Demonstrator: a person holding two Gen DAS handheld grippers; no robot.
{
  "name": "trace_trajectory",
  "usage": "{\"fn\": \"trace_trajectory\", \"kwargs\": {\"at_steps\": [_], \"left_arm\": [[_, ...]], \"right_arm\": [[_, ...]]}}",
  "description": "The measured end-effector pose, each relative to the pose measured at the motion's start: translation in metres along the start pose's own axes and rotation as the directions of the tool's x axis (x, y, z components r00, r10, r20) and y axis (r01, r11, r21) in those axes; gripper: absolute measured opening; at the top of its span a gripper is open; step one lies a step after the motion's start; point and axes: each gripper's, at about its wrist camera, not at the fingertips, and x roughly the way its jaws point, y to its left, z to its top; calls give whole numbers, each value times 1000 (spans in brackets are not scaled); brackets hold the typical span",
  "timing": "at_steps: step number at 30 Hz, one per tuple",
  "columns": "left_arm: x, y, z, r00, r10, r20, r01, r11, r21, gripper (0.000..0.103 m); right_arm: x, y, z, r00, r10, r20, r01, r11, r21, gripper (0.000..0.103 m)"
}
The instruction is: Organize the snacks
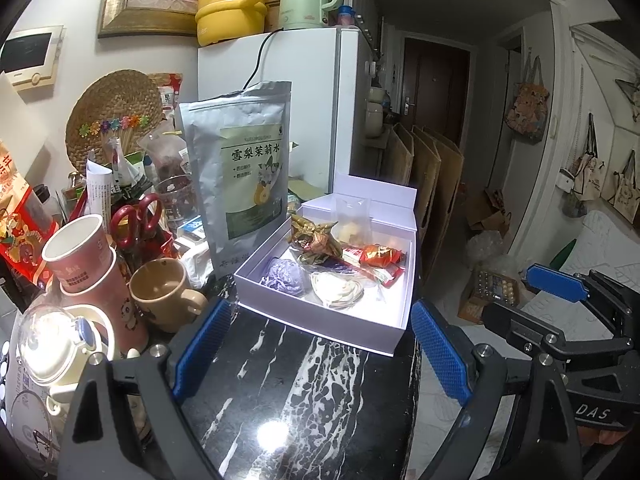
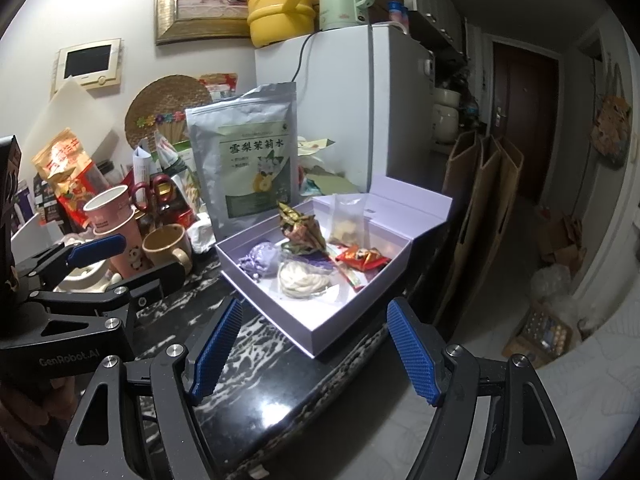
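Two tongs are hovering over the dark marbled bench (image 1: 304, 392), both spread wide and gripping nothing. Left tongs (image 1: 320, 352) are sitting just short of the near edge of the white box (image 1: 320, 320), fingers (image 1: 204, 344) flanking bare bench. Right tongs (image 2: 316, 348) are pointing at the same box (image 2: 344, 320) from the other side, its near corner lying straight ahead between the blue pads (image 2: 218, 346). Each tool is showing in the other's view: the right tongs (image 1: 560, 292) to the right of the left pair, off the bench edge, and the left tongs (image 2: 120, 256) to the left of the right pair.

Snacks are lying inside the open box, ahead of both tongs. Nearest are a purple bun (image 1: 284, 276) and a white swirl pastry (image 1: 338, 290), side by side. Beyond them are a red packet (image 1: 378, 258), a gold crinkled wrapper (image 1: 314, 234) and a clear pouch (image 1: 352, 220) leaning at the back. The lid (image 1: 376, 196) is standing raised behind.

Beyond the box, ahead-left, a silver tea bag (image 1: 244, 176) is standing upright. Further left are a brown mug (image 1: 164, 294), stacked pink cups (image 1: 84, 256) and red scissors (image 1: 136, 216). A white fridge (image 1: 304, 92) is rising behind the bag.
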Motion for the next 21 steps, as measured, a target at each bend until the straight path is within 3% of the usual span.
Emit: {"fn": "trace_trajectory", "kwargs": {"at_steps": [21], "left_arm": [[-7,-2,3,1000,-10,-4,10,1000,10,93]], "right_arm": [[-5,-7,0,1000,-24,-7,24,1000,-2,76]]}}
